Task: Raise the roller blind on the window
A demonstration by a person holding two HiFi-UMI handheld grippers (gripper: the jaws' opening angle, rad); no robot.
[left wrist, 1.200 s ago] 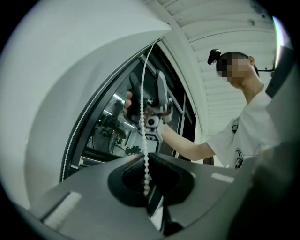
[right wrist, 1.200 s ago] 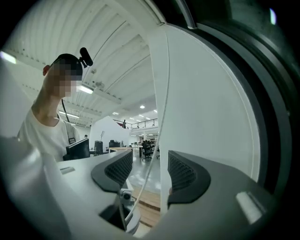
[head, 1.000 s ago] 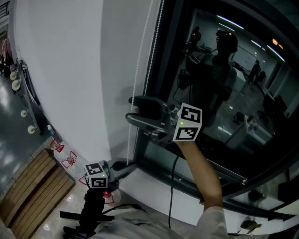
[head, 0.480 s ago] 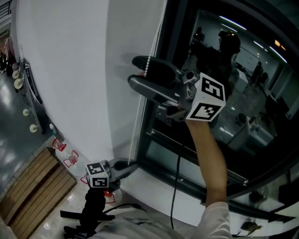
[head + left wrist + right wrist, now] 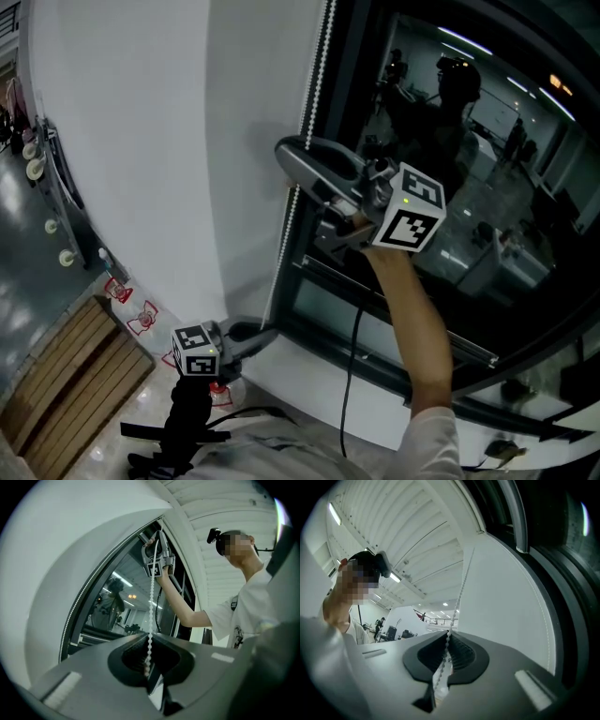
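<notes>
At dark window frame (image 5: 354, 56), right gripper (image 5: 292, 156) fingers just closed on white beaded chain (image 5: 313, 94); left gripper (image 5: 247, 331) fingers pinch it lower.

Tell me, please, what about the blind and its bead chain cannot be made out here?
- Roller blind top and roller: cut off by the head view's upper edge.
- Bead chain lower end: hidden behind the left gripper, head view.
- Outdoors through the window glass: only dark reflections, every view.

White sleeve (image 5: 427, 441) — black cable (image 5: 348, 375), marker cubes (image 5: 410, 220) (black-white squares).
</notes>
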